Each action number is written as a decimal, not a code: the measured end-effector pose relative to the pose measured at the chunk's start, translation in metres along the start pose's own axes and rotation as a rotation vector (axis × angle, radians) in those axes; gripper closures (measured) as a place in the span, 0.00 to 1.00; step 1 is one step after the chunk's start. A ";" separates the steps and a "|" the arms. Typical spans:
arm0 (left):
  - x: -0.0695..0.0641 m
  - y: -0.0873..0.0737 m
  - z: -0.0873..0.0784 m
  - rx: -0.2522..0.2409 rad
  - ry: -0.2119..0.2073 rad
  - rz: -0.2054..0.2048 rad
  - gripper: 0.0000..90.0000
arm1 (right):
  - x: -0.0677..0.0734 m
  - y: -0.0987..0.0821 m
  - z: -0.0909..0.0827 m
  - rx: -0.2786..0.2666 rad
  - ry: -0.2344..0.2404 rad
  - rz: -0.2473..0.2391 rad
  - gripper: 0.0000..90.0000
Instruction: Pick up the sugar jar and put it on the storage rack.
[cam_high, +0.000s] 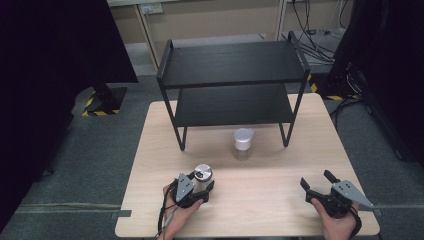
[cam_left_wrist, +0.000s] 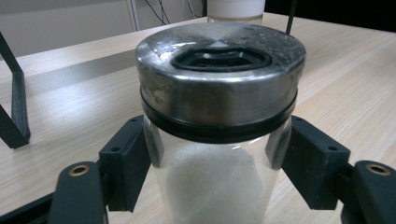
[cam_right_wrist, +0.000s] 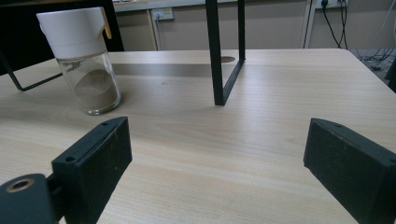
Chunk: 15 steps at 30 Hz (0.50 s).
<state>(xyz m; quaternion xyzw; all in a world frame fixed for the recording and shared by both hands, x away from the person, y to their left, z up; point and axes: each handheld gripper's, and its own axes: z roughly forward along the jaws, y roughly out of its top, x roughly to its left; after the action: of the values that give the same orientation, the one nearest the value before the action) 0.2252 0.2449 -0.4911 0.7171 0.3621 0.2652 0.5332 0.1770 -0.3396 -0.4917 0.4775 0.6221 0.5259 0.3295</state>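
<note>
A glass jar with a steel lid (cam_high: 203, 173) (cam_left_wrist: 219, 74), holding white powder, stands at the table's near left. My left gripper (cam_high: 202, 182) (cam_left_wrist: 217, 163) is shut on its glass body just below the lid, with one pad pressing on each side. My right gripper (cam_high: 316, 178) (cam_right_wrist: 217, 154) rests near the table's front right edge, open, with nothing between its jaws. A second jar with a white lid (cam_high: 243, 142) (cam_right_wrist: 84, 60), holding brown powder, stands upright at mid-table, ahead and to the left of the right gripper.
A black two-tier shelf rack (cam_high: 232, 75) stands on the far half of the wooden table (cam_high: 265, 200); both shelves are bare. One of its legs (cam_right_wrist: 215, 56) stands just right of the white-lidded jar. Cables lie on the floor at the back right.
</note>
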 end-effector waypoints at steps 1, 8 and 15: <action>0.000 0.000 0.000 -0.002 0.001 0.000 0.33 | 0.000 0.000 0.000 0.000 0.001 -0.001 0.09; -0.005 -0.003 -0.002 -0.024 0.004 0.012 0.33 | 0.000 0.000 0.000 0.002 0.001 -0.001 0.09; -0.012 0.005 -0.016 -0.116 0.025 0.008 0.34 | 0.000 0.000 0.000 0.002 0.001 -0.002 0.09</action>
<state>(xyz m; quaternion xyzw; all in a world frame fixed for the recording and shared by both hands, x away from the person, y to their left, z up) 0.2074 0.2439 -0.4814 0.6833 0.3498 0.2970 0.5680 0.1772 -0.3397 -0.4914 0.4769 0.6233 0.5252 0.3290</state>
